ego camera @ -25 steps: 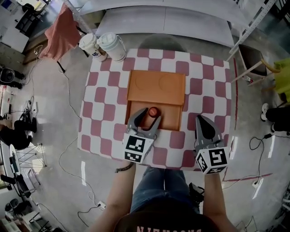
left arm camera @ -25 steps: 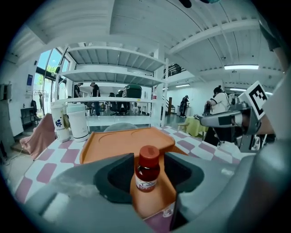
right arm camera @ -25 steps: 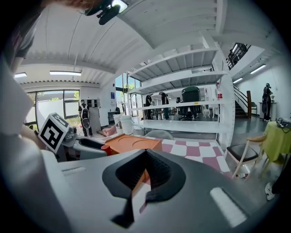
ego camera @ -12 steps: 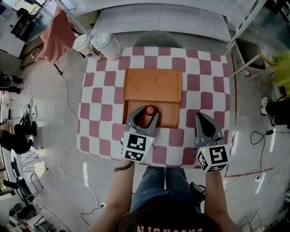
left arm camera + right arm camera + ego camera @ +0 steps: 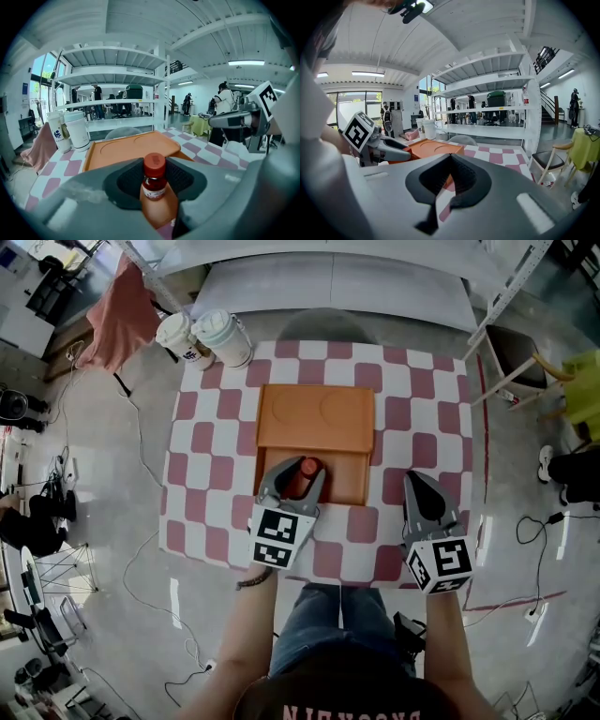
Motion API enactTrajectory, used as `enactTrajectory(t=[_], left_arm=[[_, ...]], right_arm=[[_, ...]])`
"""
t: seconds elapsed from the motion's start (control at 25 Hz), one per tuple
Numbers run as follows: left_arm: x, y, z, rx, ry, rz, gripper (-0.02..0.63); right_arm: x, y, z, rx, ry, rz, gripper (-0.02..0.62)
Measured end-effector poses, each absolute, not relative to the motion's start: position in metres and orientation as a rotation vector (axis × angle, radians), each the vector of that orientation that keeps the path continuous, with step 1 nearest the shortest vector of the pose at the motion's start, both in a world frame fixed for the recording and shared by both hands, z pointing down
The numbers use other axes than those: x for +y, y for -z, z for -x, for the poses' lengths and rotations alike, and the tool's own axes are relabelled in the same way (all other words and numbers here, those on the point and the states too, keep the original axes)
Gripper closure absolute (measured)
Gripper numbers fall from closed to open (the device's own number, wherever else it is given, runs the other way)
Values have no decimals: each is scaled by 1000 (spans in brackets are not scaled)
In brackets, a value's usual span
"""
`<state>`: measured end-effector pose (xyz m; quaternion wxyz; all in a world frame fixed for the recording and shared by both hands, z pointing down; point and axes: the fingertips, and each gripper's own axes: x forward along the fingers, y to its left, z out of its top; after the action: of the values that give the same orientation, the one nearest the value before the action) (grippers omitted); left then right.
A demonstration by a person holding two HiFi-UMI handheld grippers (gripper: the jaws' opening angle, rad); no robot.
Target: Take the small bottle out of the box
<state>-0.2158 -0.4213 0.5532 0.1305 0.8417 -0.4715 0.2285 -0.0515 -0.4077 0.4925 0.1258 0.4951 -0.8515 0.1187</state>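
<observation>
A small bottle (image 5: 307, 468) with a red cap stands upright in the near half of an open orange box (image 5: 353, 482) on the checkered table. My left gripper (image 5: 299, 473) reaches into the box. Its jaws are closing, and the dark pads (image 5: 185, 176) press on both sides of the bottle (image 5: 154, 183). The box's lid (image 5: 316, 418) lies flat behind it. To the right, my right gripper (image 5: 419, 482) hovers over the table's front edge, shut with nothing in it (image 5: 449, 157).
Two white lidded cups (image 5: 208, 335) stand at the table's far left corner. The red-and-white checkered table (image 5: 417, 418) has bare floor all round. A pink cloth (image 5: 117, 315) hangs at the far left, and a stool (image 5: 520, 357) stands at the far right.
The left gripper's jaws have come together around the bottle. The right gripper has stayed where it was.
</observation>
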Motion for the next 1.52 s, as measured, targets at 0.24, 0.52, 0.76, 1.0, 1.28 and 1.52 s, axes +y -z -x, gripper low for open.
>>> enactTrajectory(t=[0.24, 0.52, 0.76, 1.0, 1.28, 1.52], left_arm=[[-420, -528, 213, -1384, -638, -2474, 459], [-419, -493, 211, -1409, -616, -2531, 459], [-419, -458, 217, -1449, -572, -2565, 459], [-422, -435, 223, -1479, -510, -2579, 458], [-423, -414, 250, -1505, -444, -2595, 457], [-420, -393, 290, -1565, -389, -2610, 459]], right_arm=[[-411, -468, 55, -2517, -287, -1444, 594], [-413, -431, 55, -2565, -209, -1489, 594], [-410, -398, 51, -2588, -130, -1532, 594], [-407, -376, 52, -2595, -75, -1563, 594], [-398, -365, 61, -2575, -65, -1649, 594], [-388, -355, 79, -2567, -21, -1705, 594]])
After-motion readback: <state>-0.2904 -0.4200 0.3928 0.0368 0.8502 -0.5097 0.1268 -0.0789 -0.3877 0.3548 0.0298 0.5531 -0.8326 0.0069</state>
